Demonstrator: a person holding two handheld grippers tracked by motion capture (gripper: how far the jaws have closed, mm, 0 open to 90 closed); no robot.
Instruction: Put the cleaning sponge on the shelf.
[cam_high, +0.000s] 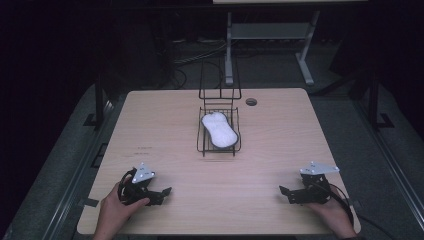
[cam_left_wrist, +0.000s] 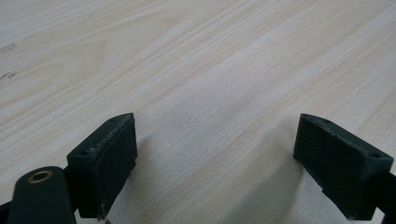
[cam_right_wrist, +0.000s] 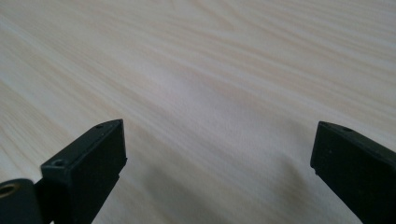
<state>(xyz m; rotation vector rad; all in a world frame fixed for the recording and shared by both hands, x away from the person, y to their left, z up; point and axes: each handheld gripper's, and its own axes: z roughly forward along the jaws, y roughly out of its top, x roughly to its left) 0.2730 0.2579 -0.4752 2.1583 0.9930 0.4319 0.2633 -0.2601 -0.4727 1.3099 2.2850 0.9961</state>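
A white sponge-like pad (cam_high: 219, 129) lies in a black wire basket (cam_high: 202, 140) at the middle of the light wood table (cam_high: 165, 125). My left gripper (cam_high: 165, 192) rests low near the table's front left, held by a hand, and points toward the centre. Its jaws stand wide apart over bare wood in the left gripper view, left gripper (cam_left_wrist: 215, 158) empty. My right gripper (cam_high: 283, 191) sits near the front right, also pointing inward. Its jaws are wide apart over bare wood, right gripper (cam_right_wrist: 219, 163) with nothing between them.
A tall wire frame (cam_high: 220, 80) rises from the basket's far end. A round cable hole (cam_high: 251, 102) sits near the table's far edge. Beyond the table stand a white desk frame (cam_high: 270, 35) and cables on the dark floor.
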